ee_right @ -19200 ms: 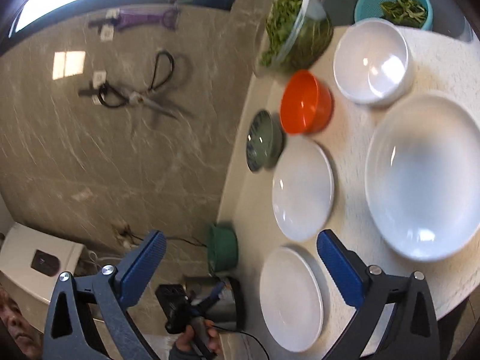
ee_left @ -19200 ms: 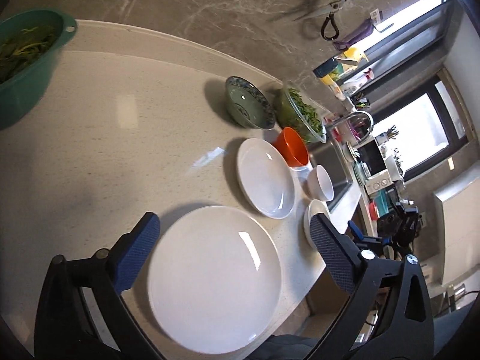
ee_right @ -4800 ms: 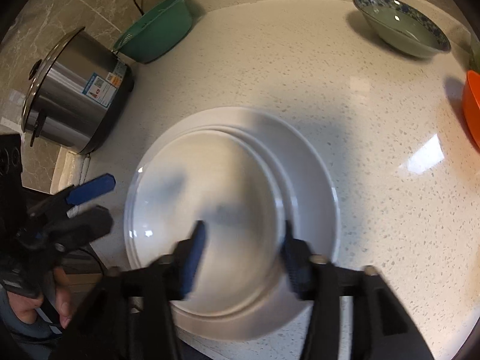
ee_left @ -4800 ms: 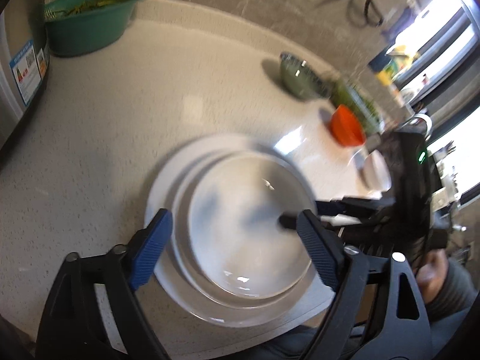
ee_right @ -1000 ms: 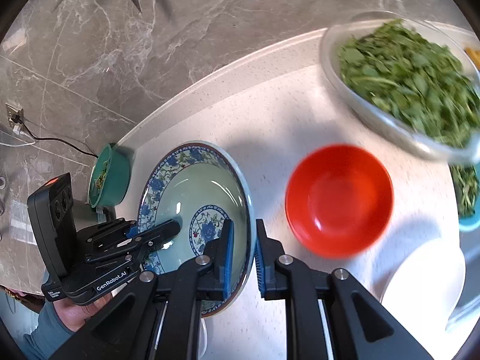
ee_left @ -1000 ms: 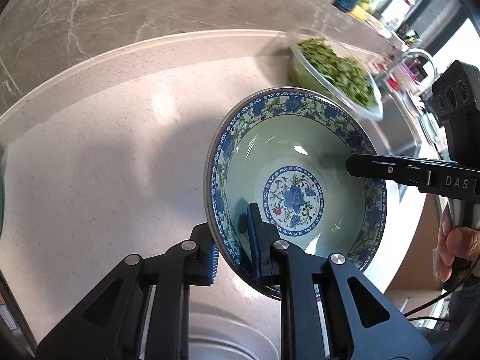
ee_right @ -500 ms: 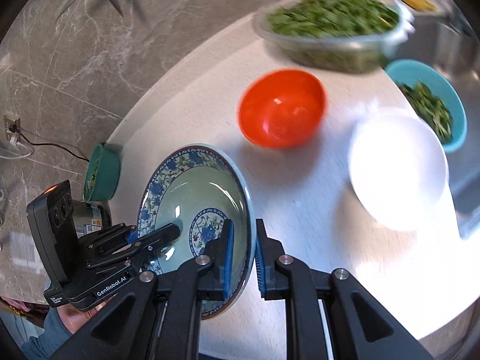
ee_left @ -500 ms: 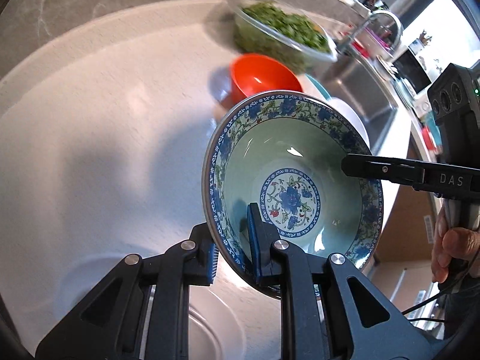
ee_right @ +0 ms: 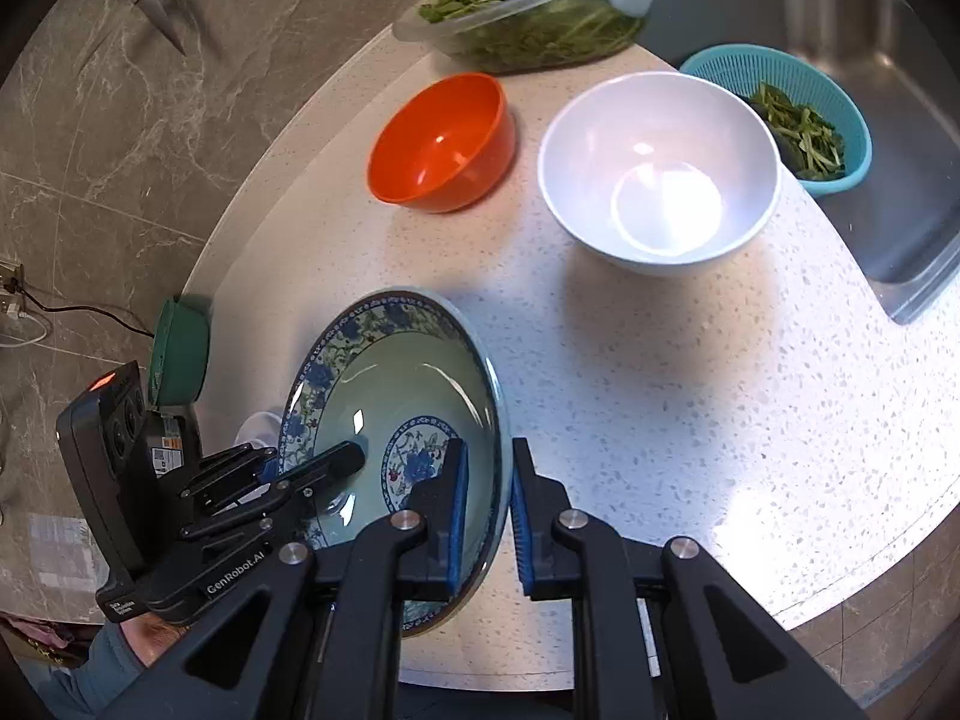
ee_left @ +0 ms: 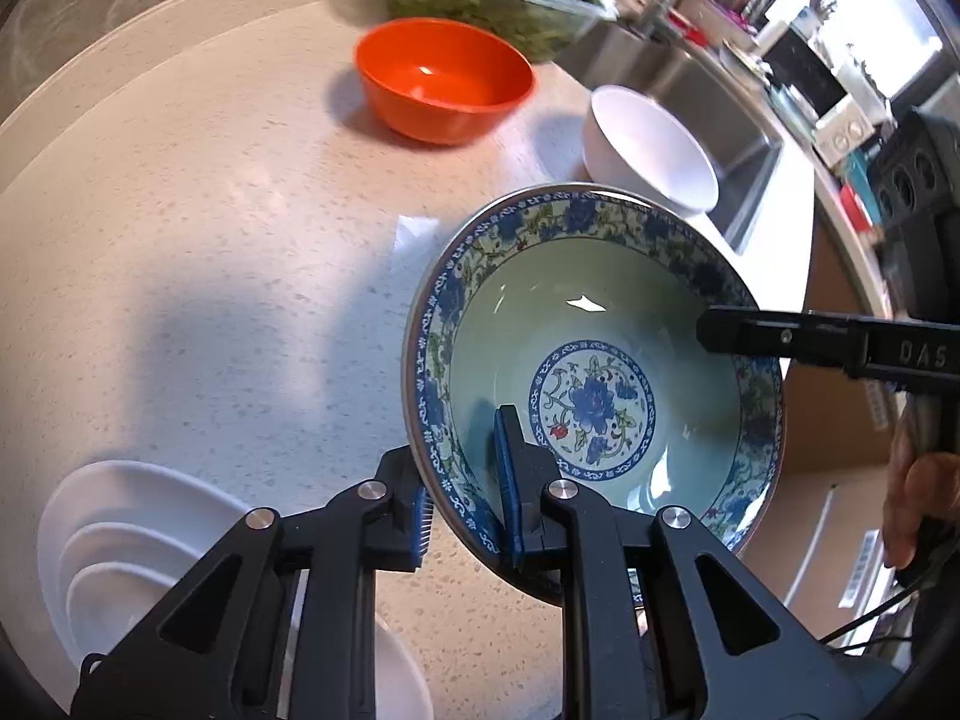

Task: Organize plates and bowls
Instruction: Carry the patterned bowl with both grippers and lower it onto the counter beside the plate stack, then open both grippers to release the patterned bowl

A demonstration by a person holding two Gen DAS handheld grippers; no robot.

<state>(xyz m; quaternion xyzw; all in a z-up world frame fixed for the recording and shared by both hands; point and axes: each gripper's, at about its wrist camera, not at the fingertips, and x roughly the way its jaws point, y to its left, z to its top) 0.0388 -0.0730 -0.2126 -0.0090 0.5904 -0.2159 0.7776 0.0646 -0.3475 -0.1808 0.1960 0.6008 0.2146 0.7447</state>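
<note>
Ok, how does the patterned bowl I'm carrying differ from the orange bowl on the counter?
The patterned bowl is pale green inside with a blue floral rim and centre; the orange bowl is plain. The patterned bowl is clamped at opposite rim edges by the left gripper and right gripper; the orange bowl rests untouched on the counter. The patterned bowl looks wider and shallower, the orange bowl deeper. Both are empty.

"GenRobot.AI" — left hand-held gripper [ee_right: 273, 483], "DAS" — right hand-held gripper [ee_left: 729, 333]
</note>
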